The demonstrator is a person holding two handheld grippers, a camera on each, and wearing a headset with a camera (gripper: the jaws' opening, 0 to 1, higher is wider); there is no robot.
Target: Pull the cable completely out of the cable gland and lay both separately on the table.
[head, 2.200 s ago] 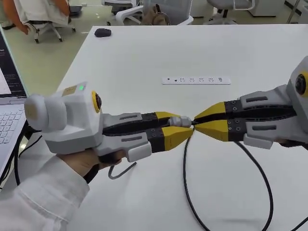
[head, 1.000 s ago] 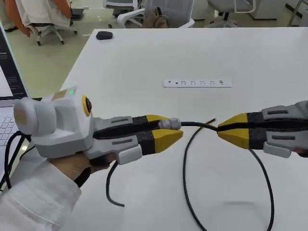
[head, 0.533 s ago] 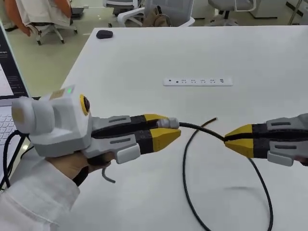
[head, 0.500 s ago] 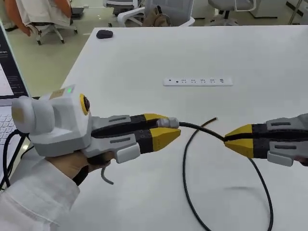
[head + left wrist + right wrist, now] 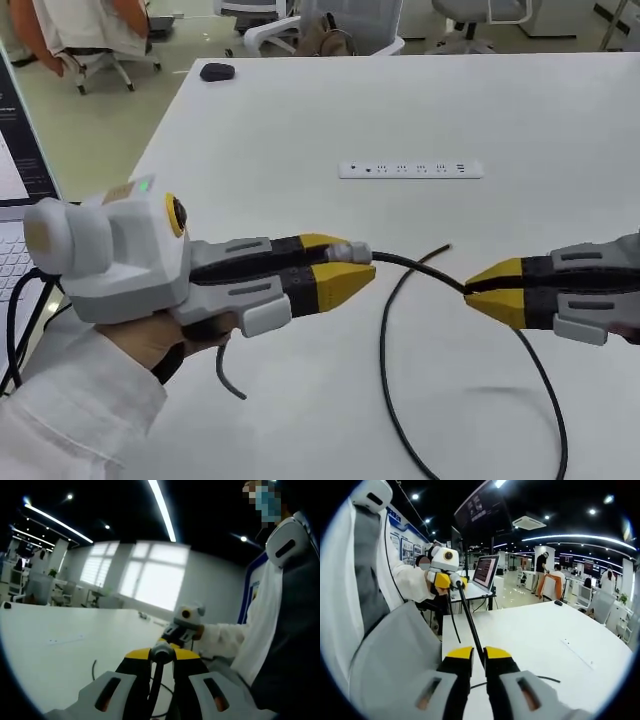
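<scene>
1. I read the left hand-held gripper (image 5: 362,266) above the near left part of the desk (image 5: 300,130). A hand (image 5: 150,345) in a white sleeve (image 5: 70,420) carries it.
2. Its jaws are closed on the grey cable gland (image 5: 348,254), which is pinched right at the yellow tips.
3. In the left gripper view the cable gland (image 5: 162,651) sits centred between the jaw tips. The black cable (image 5: 155,685) runs from it back down between the jaws.
4. The right hand-held gripper (image 5: 468,289) is above the near right part of the desk, tips pointing at the left one. Its jaws are clamped on the cable (image 5: 420,268).
5. The two grippers are apart, and a bare stretch of cable spans the gap.
6. In the right gripper view the cable (image 5: 470,620) runs straight from the closed tips to the cable gland (image 5: 456,583) in the other gripper.
7. The cable is not yet out of the gland: a short tail (image 5: 228,375) hangs below the left gripper and curls toward the desk.
8. More cable loops between the grippers toward the near edge of the desk. I cannot tell where it touches the surface.
9. A loose stub of the loop points toward the white power strip (image 5: 411,170) at mid-desk.
10. A dark mouse (image 5: 213,71) lies near the far left corner, and a laptop (image 5: 15,150) sits past the left edge.
</scene>
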